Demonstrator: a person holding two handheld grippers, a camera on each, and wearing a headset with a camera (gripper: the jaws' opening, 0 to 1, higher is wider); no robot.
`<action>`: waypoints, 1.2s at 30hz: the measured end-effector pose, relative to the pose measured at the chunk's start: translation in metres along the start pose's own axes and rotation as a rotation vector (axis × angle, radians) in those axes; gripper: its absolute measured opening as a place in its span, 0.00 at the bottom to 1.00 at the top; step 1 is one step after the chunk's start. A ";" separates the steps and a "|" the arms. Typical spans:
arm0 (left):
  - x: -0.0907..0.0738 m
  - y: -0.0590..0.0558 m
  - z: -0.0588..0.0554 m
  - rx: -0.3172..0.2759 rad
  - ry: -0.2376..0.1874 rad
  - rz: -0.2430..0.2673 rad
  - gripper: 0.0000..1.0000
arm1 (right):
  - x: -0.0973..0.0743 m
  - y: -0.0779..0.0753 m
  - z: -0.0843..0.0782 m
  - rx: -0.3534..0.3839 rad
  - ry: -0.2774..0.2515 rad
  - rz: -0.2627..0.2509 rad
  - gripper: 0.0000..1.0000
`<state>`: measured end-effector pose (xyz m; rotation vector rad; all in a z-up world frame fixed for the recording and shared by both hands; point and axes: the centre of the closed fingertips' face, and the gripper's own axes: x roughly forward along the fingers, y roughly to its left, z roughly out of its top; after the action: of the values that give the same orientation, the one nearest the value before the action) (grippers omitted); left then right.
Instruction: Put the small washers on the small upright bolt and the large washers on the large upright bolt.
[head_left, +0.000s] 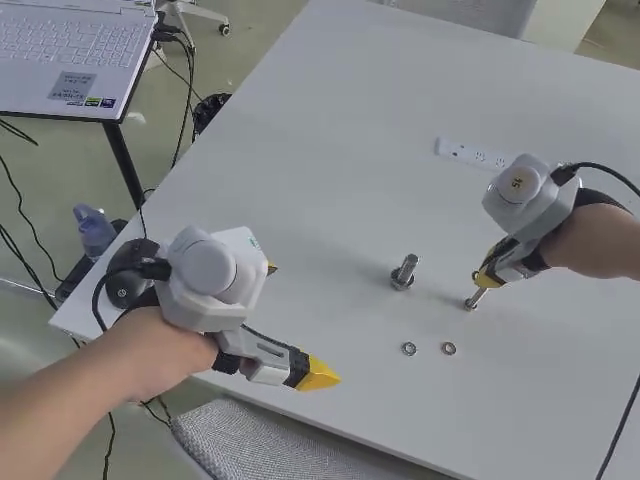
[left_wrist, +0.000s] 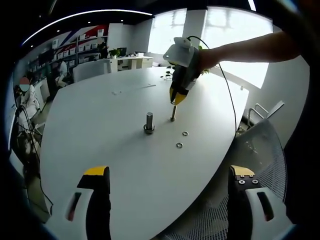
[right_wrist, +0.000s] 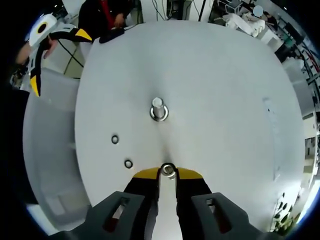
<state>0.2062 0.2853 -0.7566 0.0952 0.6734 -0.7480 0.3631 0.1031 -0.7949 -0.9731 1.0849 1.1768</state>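
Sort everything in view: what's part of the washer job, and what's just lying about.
Job: large bolt, small bolt, two loose washers, left gripper, right gripper.
Lying about: power strip, laptop, bottle, mesh chair.

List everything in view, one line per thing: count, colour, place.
table: one, white, under the work.
large bolt: one, grey metal, upright mid-table.
small bolt: one, grey metal, upright beside the large bolt.
washers: two, grey metal, flat on the table, nearer the person than the bolts.
power strip: one, white, far side of the table.
laptop: one, white, left of the table.
bottle: one, blue, below the table's left edge.
chair: one, grey mesh, at the near edge.
left gripper: grey, yellow-tipped jaws, open, near edge.
right gripper: same colours, jaws close about the small bolt's top; grip unclear.
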 end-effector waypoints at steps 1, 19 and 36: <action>0.000 0.001 -0.001 0.005 0.003 0.004 0.99 | -0.001 0.000 -0.001 -0.002 0.002 0.001 0.12; -0.002 -0.003 -0.009 0.009 0.031 -0.008 0.98 | -0.004 -0.003 -0.014 0.011 0.002 -0.010 0.12; -0.005 -0.003 -0.017 0.004 0.058 -0.013 0.93 | 0.008 -0.003 -0.017 0.013 0.021 -0.011 0.12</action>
<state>0.1919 0.2913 -0.7666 0.1168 0.7280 -0.7620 0.3647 0.0882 -0.8061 -0.9821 1.1018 1.1516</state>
